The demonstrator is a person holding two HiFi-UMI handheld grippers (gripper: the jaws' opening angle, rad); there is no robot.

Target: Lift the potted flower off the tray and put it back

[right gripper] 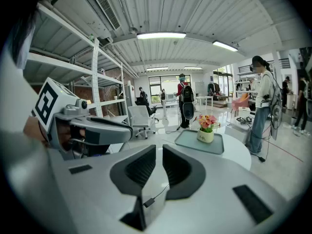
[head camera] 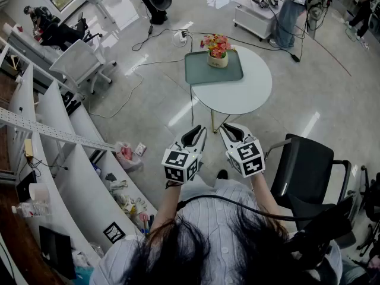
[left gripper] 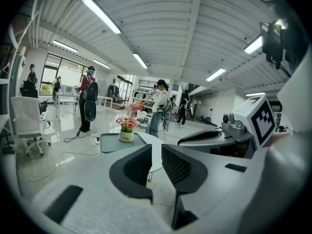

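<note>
A potted flower (head camera: 217,52) with pink and orange blooms in a cream pot stands on a grey-green tray (head camera: 205,71) at the far left of a round white table (head camera: 243,91). Both grippers hang side by side over the floor, well short of the table. My left gripper (head camera: 200,130) is shut with nothing between its jaws, and so is my right gripper (head camera: 227,128). The left gripper view shows the left gripper (left gripper: 156,150) aimed toward the pot (left gripper: 126,132) on its tray (left gripper: 113,144). Beyond the right gripper (right gripper: 159,151), the pot (right gripper: 205,130) and tray (right gripper: 187,141) sit far off.
A black office chair (head camera: 306,171) stands close on my right. White shelving (head camera: 71,177) with clutter runs along the left, and a white chair (head camera: 80,61) stands beyond it. Cables (head camera: 133,91) trail over the floor. A person (head camera: 291,10) and a white cart (head camera: 255,18) are behind the table.
</note>
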